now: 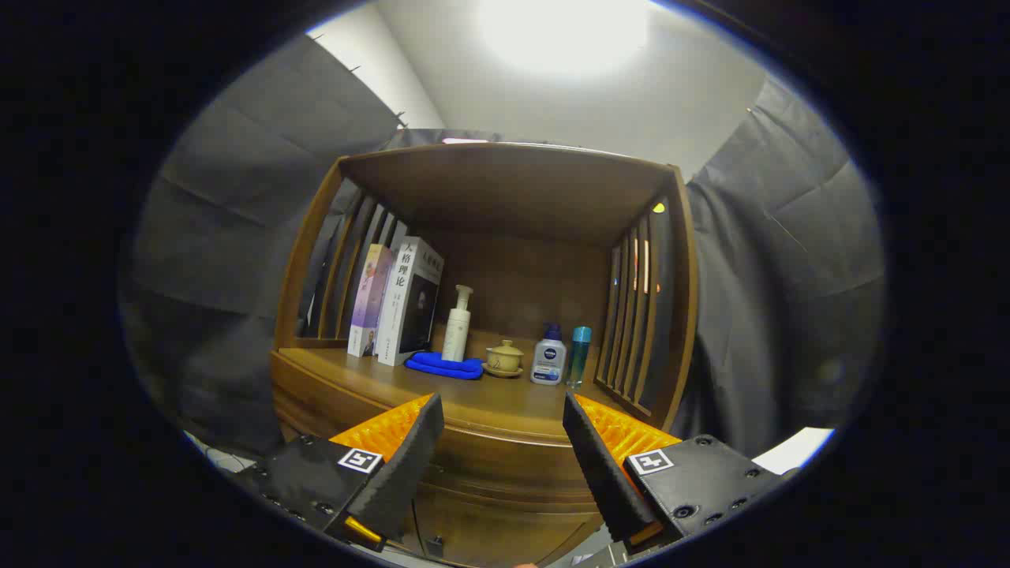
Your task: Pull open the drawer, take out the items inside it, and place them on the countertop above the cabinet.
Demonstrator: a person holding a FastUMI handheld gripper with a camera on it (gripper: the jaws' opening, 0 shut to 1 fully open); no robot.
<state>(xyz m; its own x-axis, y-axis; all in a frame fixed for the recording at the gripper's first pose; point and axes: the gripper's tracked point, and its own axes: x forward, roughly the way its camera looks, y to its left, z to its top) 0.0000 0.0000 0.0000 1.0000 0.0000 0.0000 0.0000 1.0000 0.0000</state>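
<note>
Orange-and-black two-finger gripper (500, 442) hangs with fingers apart, empty, before the brown wooden cabinet's countertop (473, 398); at 12 o'clock beyond lies a blue folded cloth (444, 365).

Cloth-walled booth; wooden cabinet (489, 442)

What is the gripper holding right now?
Nothing. The gripper is open, its fingers spread apart with only the wooden cabinet's countertop edge showing beyond the gap between them.
</note>
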